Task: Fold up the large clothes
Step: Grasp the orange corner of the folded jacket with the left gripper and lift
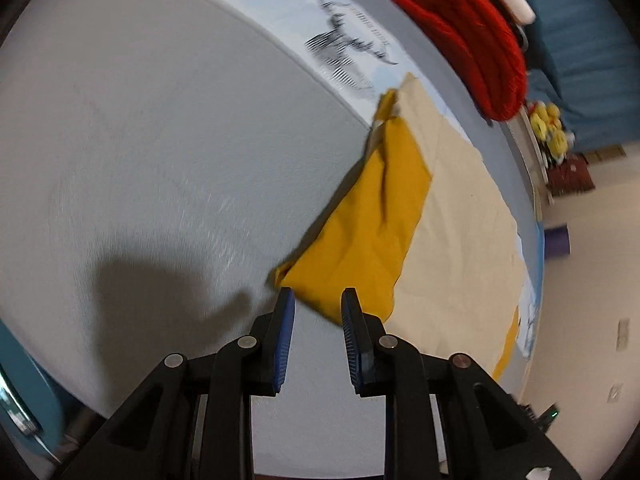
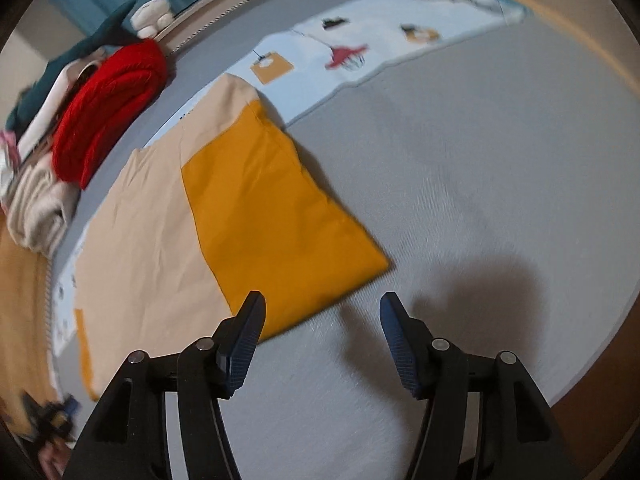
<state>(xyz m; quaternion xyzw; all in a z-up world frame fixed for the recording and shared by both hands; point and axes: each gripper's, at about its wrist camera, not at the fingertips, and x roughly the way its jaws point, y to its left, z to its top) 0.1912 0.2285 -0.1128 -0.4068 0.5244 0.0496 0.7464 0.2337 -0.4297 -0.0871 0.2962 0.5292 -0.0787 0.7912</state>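
Observation:
A large garment lies flat on the grey bed sheet [image 2: 460,168]: a mustard-yellow panel [image 2: 260,216] folded over a cream panel [image 2: 152,224]. It also shows in the left wrist view, the yellow part [image 1: 364,236] beside the cream part [image 1: 460,248]. My left gripper [image 1: 318,300] is open and empty, its tips just at the yellow corner's edge. My right gripper [image 2: 322,308] is open wide and empty, its left finger [image 2: 248,336] just over the yellow panel's near edge.
A red knitted garment [image 2: 108,108] tops a pile of clothes [image 2: 36,208] at the bed's far side; it shows in the left wrist view too [image 1: 472,36]. A printed light-blue sheet [image 2: 360,52] lies beyond the garment. Yellow plush toys [image 1: 548,128] and floor lie past the bed.

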